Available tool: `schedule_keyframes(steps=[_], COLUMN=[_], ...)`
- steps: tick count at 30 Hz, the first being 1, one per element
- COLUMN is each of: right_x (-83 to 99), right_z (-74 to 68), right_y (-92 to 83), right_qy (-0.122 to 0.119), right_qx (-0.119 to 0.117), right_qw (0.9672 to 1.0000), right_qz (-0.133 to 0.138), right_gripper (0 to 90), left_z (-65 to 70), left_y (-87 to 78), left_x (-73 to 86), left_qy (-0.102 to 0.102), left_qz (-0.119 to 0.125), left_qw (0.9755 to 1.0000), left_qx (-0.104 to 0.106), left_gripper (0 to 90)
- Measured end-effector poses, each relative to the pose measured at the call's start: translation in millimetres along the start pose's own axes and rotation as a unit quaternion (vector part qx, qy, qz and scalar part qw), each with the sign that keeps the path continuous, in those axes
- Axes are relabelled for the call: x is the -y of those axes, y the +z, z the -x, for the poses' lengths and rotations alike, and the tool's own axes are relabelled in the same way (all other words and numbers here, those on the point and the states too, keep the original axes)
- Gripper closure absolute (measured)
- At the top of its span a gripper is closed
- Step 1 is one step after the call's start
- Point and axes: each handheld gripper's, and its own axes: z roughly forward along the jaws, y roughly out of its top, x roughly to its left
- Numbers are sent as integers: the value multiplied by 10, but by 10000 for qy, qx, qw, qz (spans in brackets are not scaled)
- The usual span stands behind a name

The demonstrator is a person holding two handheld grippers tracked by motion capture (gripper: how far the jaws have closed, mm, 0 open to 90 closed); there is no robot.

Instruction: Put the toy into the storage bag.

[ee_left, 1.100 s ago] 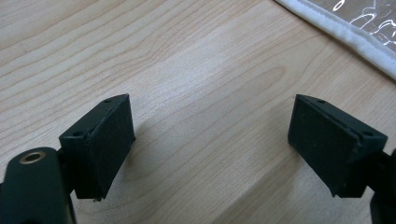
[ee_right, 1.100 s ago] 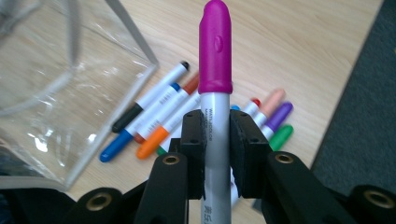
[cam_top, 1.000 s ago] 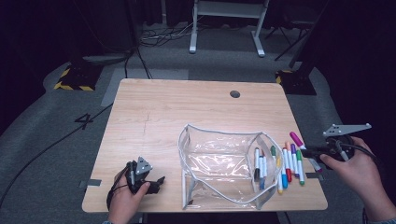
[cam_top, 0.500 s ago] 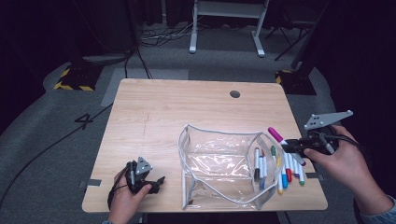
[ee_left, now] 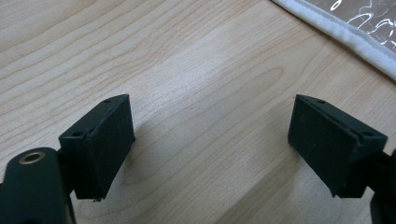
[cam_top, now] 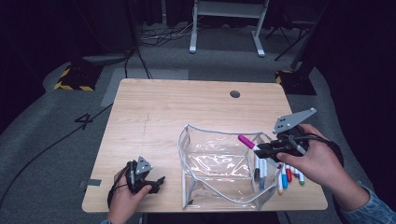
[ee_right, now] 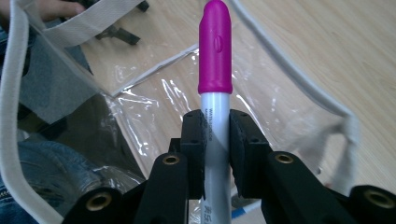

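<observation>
White marker, magenta cap.

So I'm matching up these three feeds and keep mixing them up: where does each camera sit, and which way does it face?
High view: above the person's side, looking forward and down on the wooden table; both hands, left gripper and right gripper.
Left gripper view: rides that gripper, looking down between wide-apart jaws at bare wood and the clear pouch's white edge.
Right gripper view: looks along jaws clamping a magenta-capped marker aimed into the clear pouch.
Shared: pouch and tabletop appear in all three; marker in the high and right gripper views.
</observation>
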Motion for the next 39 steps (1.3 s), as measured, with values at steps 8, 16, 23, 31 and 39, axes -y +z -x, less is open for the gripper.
schedule_keyframes(steps=[8,16,23,31,39], right_x=[-174,-280,-354,-406,-453], right_z=[-174,-342,-456,-597,-656], right_y=[230,437,614,807,983], right_qy=[-348,-571,-848,-1050,-1184], right_qx=[-334,-606,-818,-1159,-1122], right_qw=[9985,9951,9897,9815,9755], right_qz=[-257,-540,-814,-1106,-1479], right_gripper=[769,769,769,769,769], left_z=[-1,-2,-2,-1,-2], left_y=[0,1,1,1,1], left_x=[0,-1,-1,-1,-1], left_qy=[2,8,10,-1,10], left_qz=[1,-1,0,3,1], left_qw=[10000,10000,10000,10000,10000], left_qx=[-2,3,1,3,0], left_gripper=[148,148,148,148,148])
